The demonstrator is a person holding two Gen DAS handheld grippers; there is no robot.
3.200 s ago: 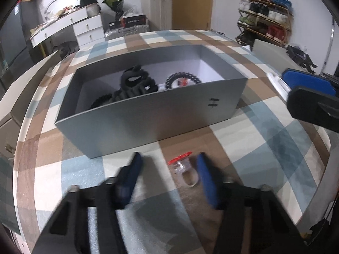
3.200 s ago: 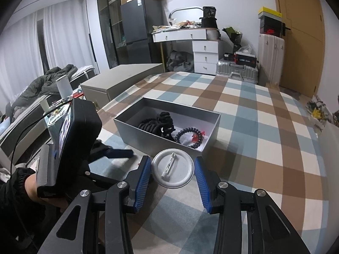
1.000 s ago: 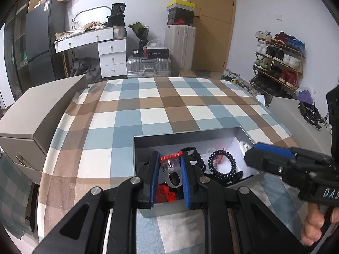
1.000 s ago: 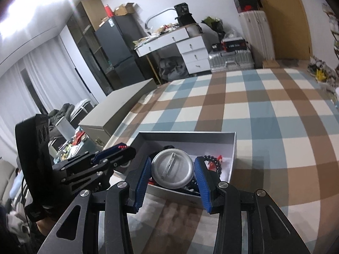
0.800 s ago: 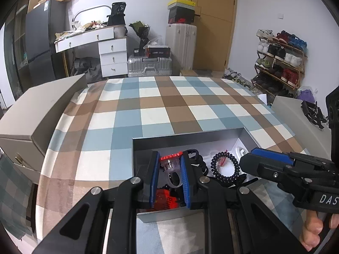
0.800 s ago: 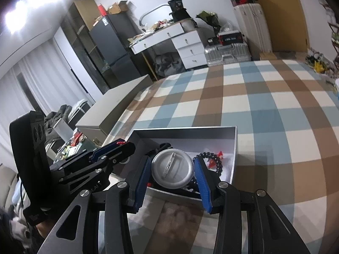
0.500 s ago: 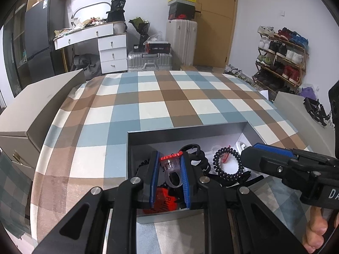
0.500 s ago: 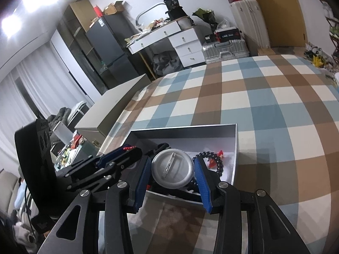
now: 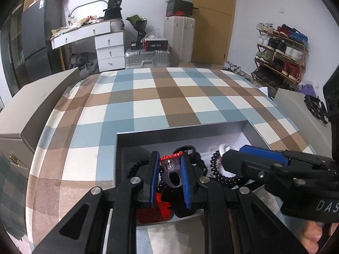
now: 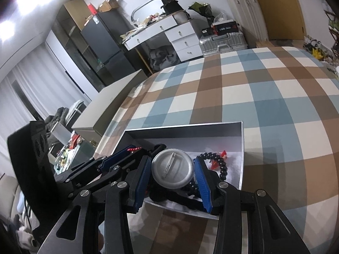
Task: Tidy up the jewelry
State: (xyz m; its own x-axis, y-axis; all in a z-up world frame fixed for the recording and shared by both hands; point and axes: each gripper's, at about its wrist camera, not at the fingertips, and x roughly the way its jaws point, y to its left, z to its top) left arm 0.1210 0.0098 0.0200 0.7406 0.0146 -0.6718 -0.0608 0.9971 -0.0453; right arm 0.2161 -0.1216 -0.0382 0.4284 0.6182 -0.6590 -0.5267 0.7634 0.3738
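1. Left gripper (image 9: 170,167) clamped on a clear plastic ring (image 9: 172,170) with a red top, held above the near-left part of the grey box (image 9: 180,128); ring's lower band partly lost against dark items beneath.
2. Right gripper (image 10: 172,172) closed on a round silver brooch (image 10: 172,169), pin bar facing up, held over the box's near edge.
3. Just below and behind the left pads, a red tag (image 9: 154,211), print too small to read, cut off by the fingers.
4. Right of the ring, a black beaded bracelet (image 9: 218,169), half covered by the right gripper's arm.
5. Beyond the brooch, a small red charm (image 10: 219,158), shape unclear.
6. Further in, black tangled pieces, kind not told.
7. Checked tablecloth (image 9: 148,97) stretched beyond the box.
8. At far right edge, a thumb (image 9: 310,236), cut off.
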